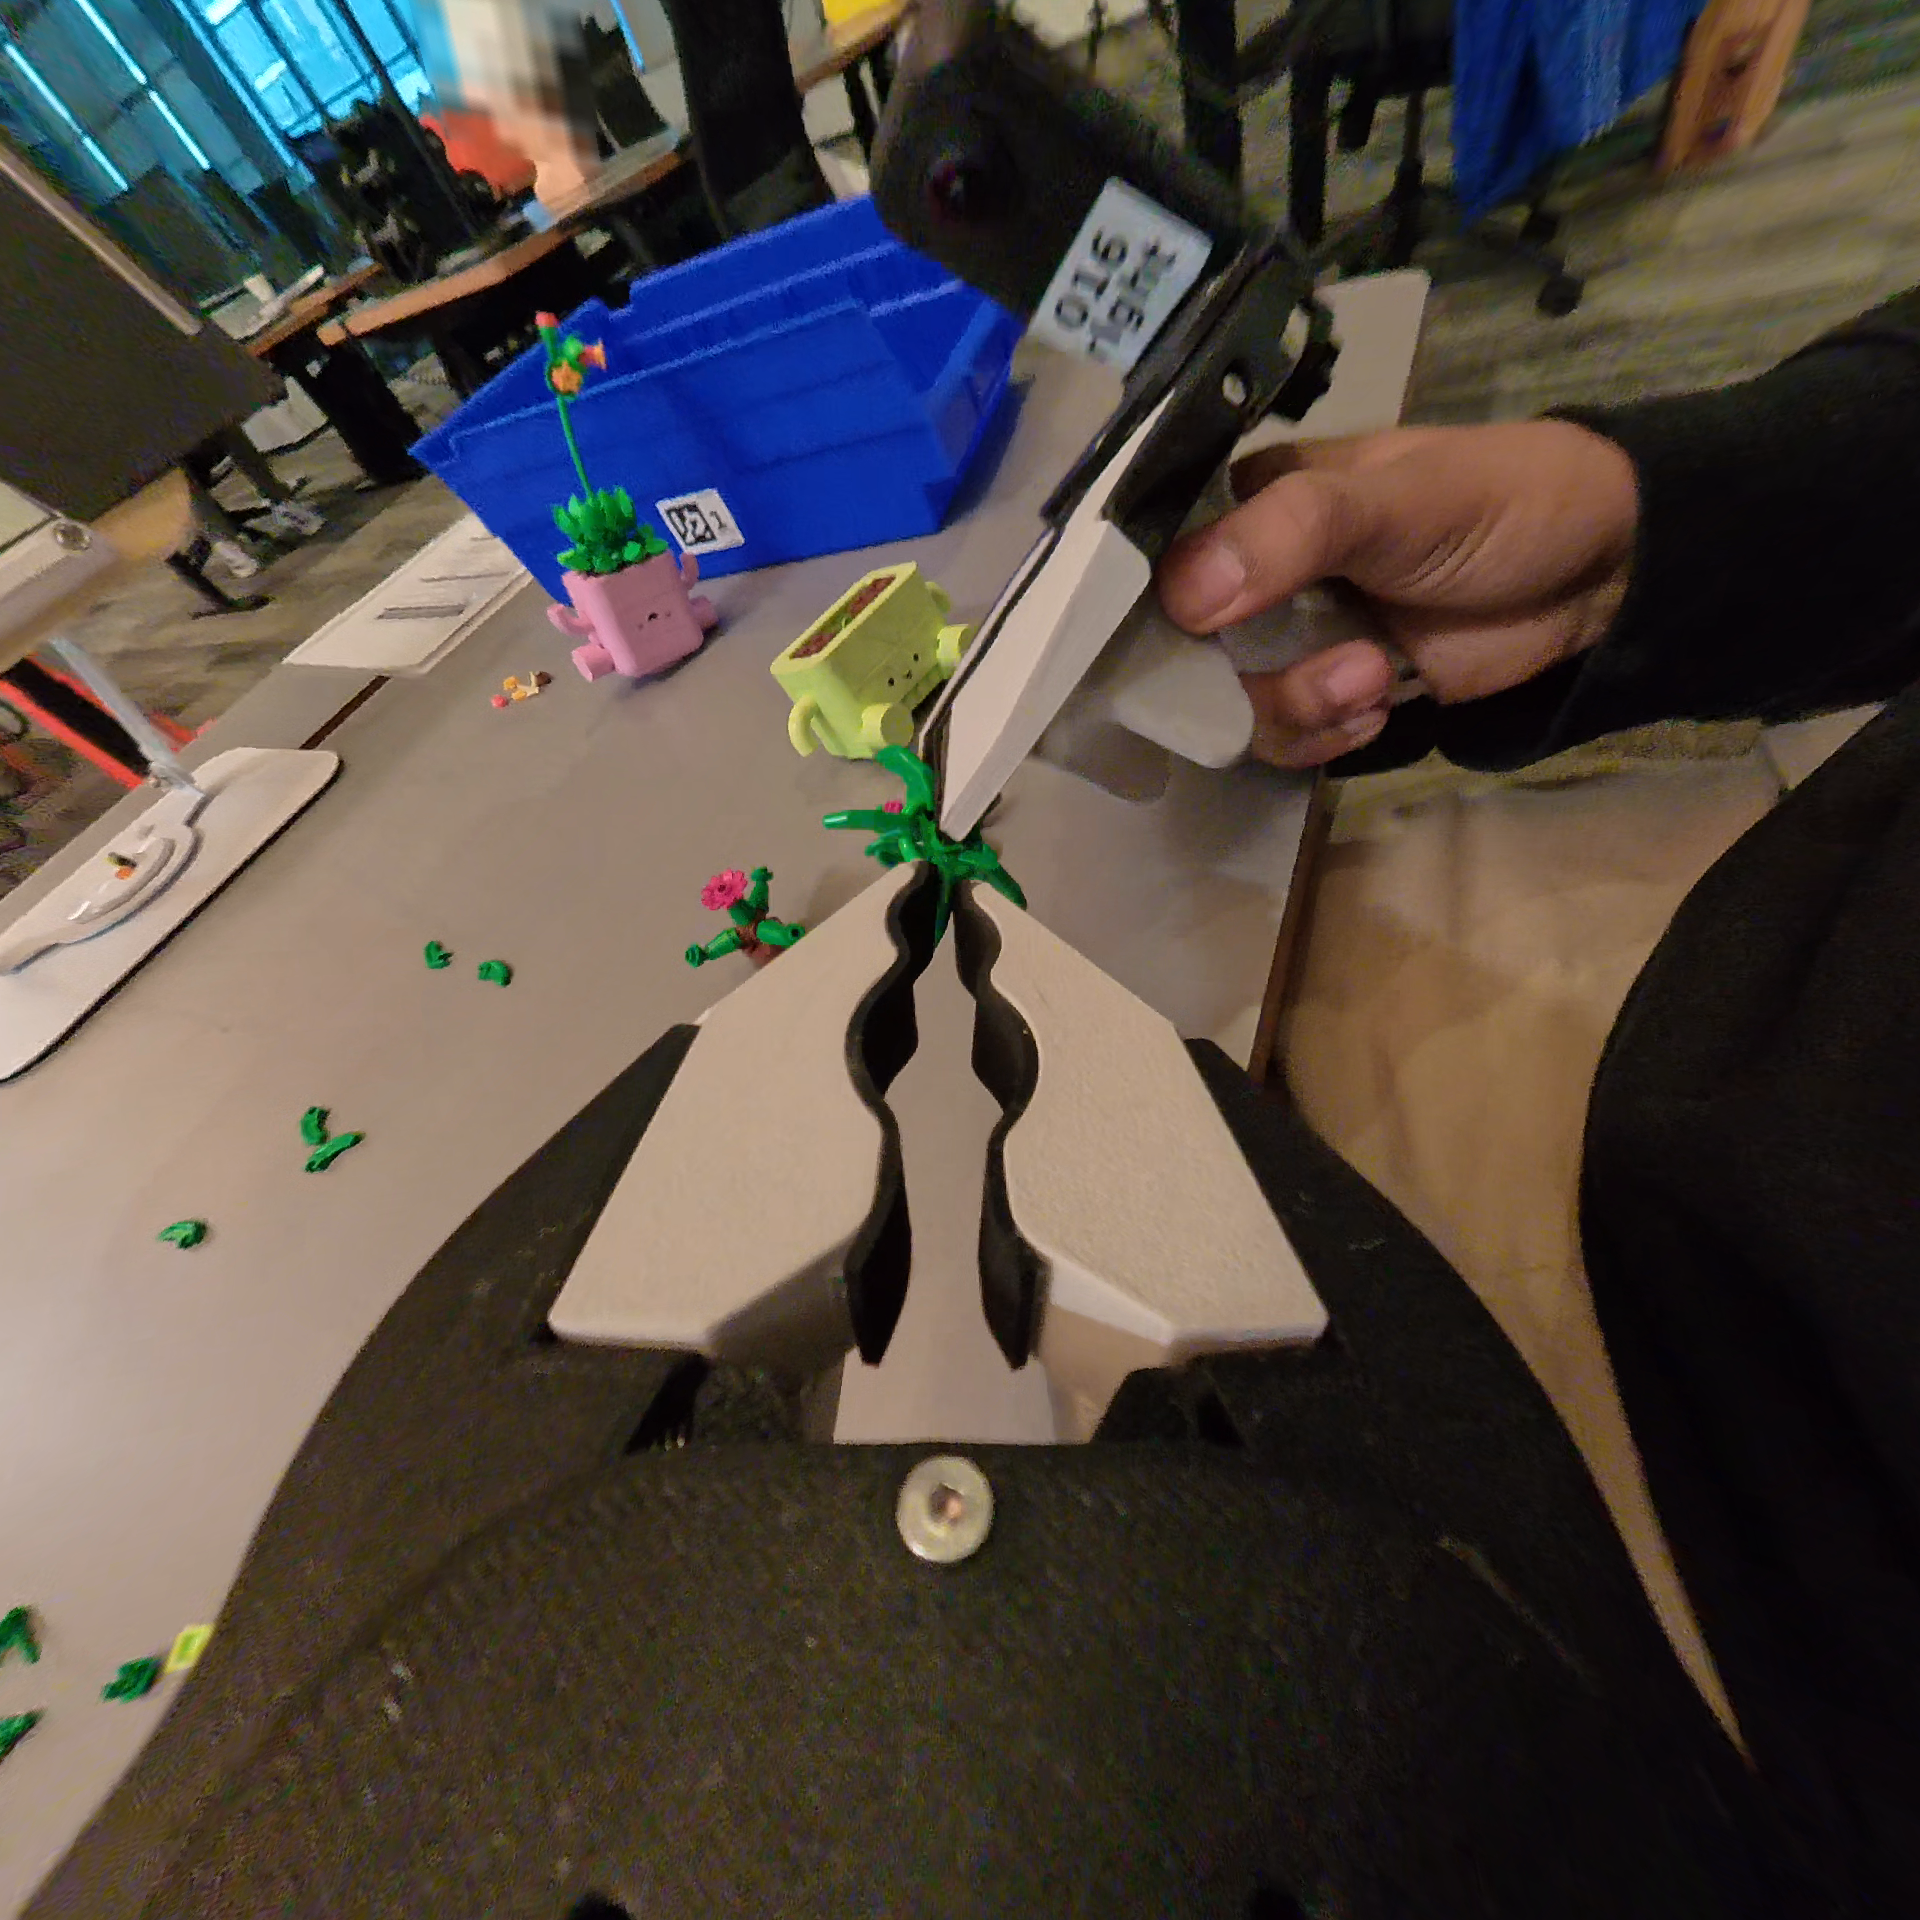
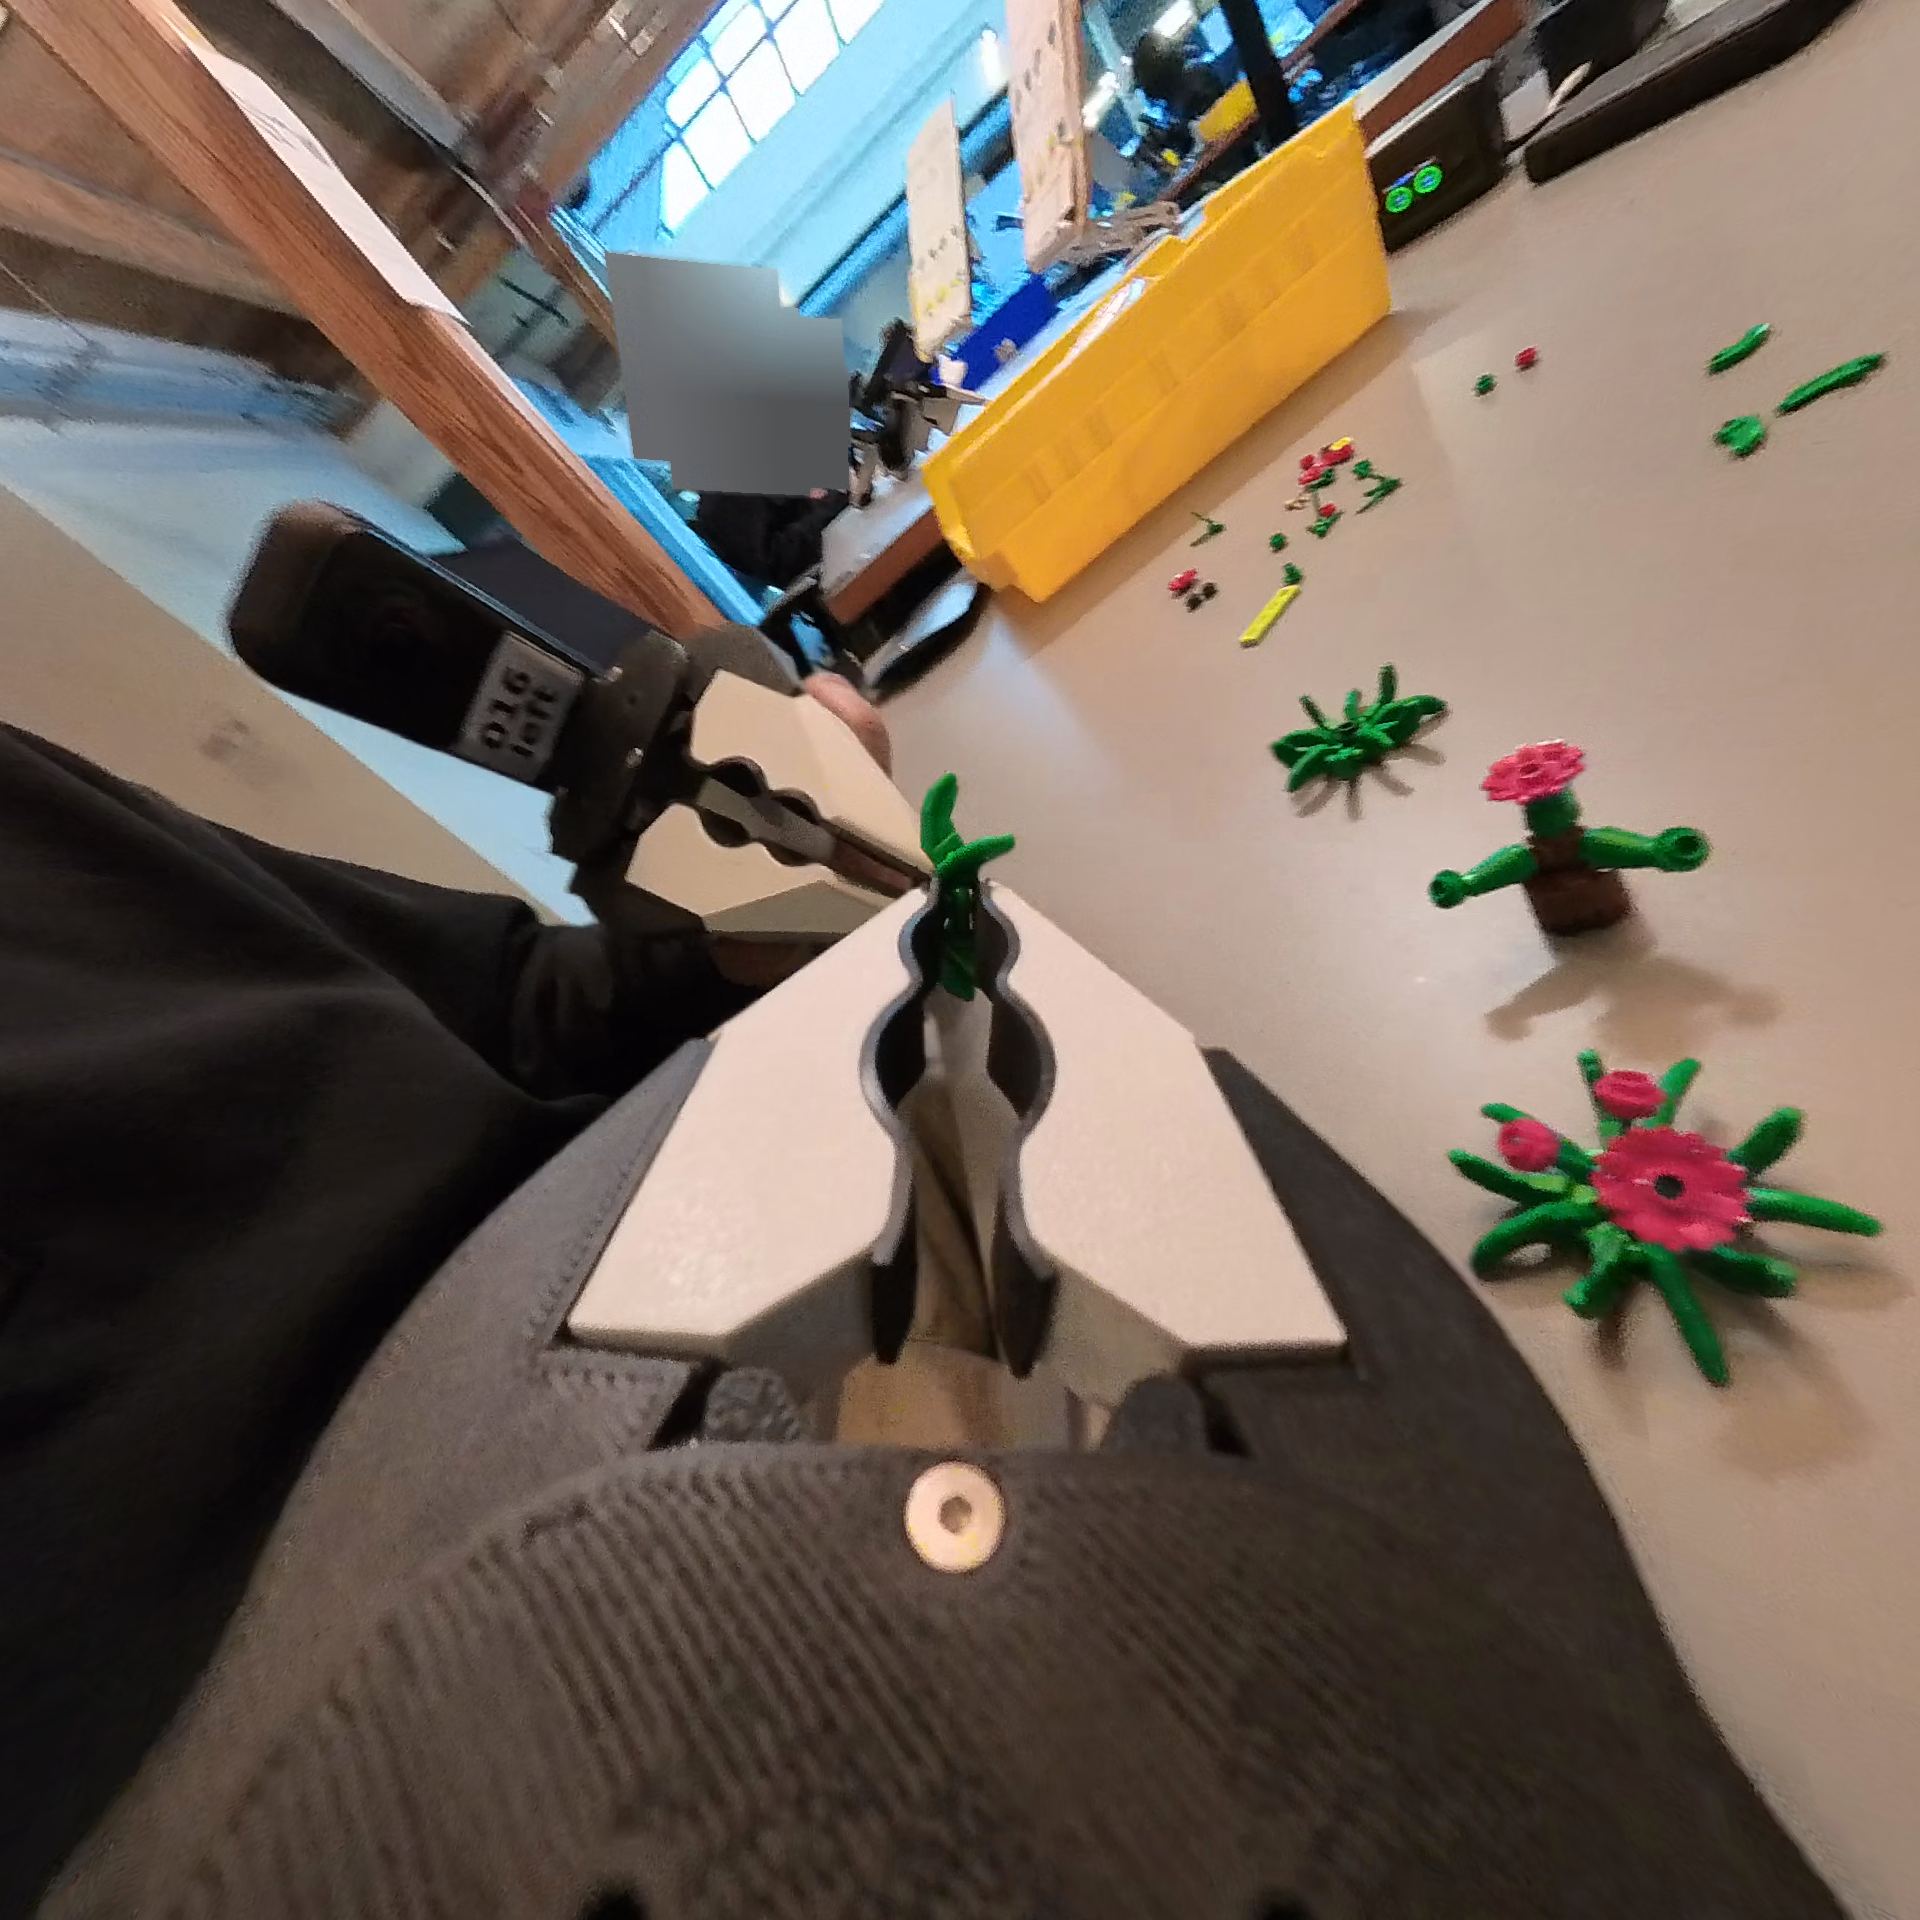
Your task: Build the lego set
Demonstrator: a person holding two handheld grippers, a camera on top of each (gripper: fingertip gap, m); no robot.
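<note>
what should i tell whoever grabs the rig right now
Left gripper: shut on the green leaf cluster, held above the table.
Right gripper: shut on the same leaf cluster, meeting the left tip to tip.
Done: pink pot with its tall flower stands by the blue bin.
Left: green pot looks unplanted. The flower stem, the big pink flower cluster, a second leaf cluster and loose green bits lie on the table.
</note>
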